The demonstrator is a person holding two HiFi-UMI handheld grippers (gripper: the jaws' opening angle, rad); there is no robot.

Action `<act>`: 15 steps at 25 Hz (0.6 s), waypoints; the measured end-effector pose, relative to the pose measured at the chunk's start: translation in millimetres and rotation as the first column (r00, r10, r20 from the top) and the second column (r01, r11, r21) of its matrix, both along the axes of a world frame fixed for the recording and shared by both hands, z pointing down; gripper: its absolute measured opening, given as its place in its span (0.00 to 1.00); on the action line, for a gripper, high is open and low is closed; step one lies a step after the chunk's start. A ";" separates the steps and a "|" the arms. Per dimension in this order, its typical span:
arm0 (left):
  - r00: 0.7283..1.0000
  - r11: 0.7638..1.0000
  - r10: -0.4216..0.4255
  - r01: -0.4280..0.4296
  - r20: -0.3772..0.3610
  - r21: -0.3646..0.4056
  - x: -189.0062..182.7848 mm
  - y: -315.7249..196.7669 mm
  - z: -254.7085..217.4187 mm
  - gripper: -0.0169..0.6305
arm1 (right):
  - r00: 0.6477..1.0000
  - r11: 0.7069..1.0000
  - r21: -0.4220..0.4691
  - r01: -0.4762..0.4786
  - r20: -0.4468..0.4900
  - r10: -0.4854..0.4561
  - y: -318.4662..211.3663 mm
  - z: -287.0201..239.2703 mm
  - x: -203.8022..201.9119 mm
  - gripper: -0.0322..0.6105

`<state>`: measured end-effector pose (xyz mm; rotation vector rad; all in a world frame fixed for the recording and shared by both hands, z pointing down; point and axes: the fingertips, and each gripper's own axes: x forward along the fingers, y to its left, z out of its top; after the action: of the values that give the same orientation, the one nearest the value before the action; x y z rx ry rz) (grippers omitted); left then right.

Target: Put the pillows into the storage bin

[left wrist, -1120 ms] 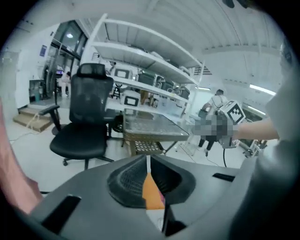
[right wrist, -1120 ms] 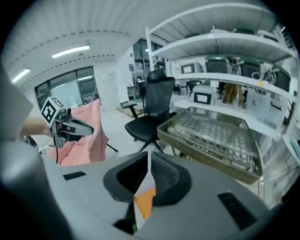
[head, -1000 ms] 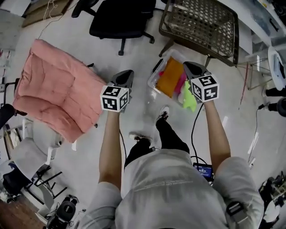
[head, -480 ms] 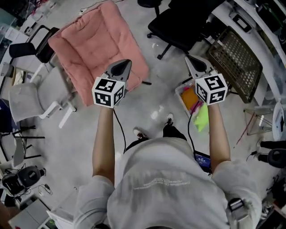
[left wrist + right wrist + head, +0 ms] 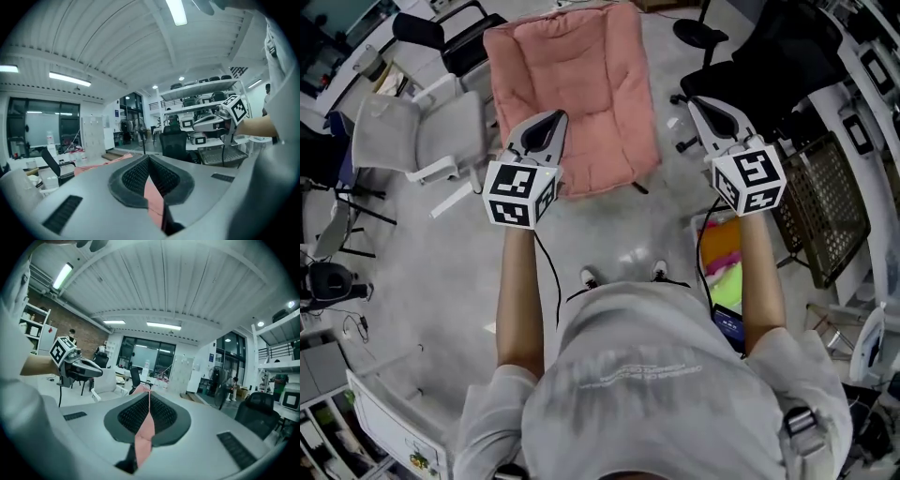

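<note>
the left gripper (image 5: 553, 117) is sitting fully closed, its pads (image 5: 136, 176) meeting along one seam and gripping nothing. only a sliver of pink is showing through the slit below them. the right gripper (image 5: 697, 103) is likewise closed and empty, with the same pink strip showing past its joined pads. both are pointing roughly level, one at each side of the person. the pink pillow (image 5: 581, 84) is lying ahead of and below the grippers, apart from both, just beside a white chair (image 5: 422, 131). the storage bin (image 5: 705, 230) is standing on the floor by the person's right arm, partly hidden by it, holding an orange item (image 5: 724, 246) and a green item (image 5: 727, 281).
</note>
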<state>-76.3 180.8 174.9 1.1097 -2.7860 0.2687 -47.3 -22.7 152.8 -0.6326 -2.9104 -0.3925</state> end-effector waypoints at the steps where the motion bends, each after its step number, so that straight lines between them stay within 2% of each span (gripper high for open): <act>1: 1.000 1.000 -0.023 0.023 0.014 0.000 -1.2 3.8 -6.9 0.05 | 1.000 1.000 0.004 0.017 0.015 -0.017 1.7 -6.9 -4.1 0.10; 7: 0.993 0.996 -0.089 0.090 0.078 -0.011 -5.0 7.4 -34.4 0.05 | 0.994 0.997 0.027 0.075 0.073 -0.077 0.8 -34.8 -22.7 0.10; 15: 0.979 0.992 -0.127 0.129 0.161 -0.002 -14.9 1.6 -70.0 0.05 | 0.988 0.995 0.049 0.087 0.125 -0.093 -9.1 -58.4 -39.4 0.10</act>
<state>-91.2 182.3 104.9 0.9395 -2.9774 0.3765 -86.7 -31.8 94.4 -0.7618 -2.9906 -0.5240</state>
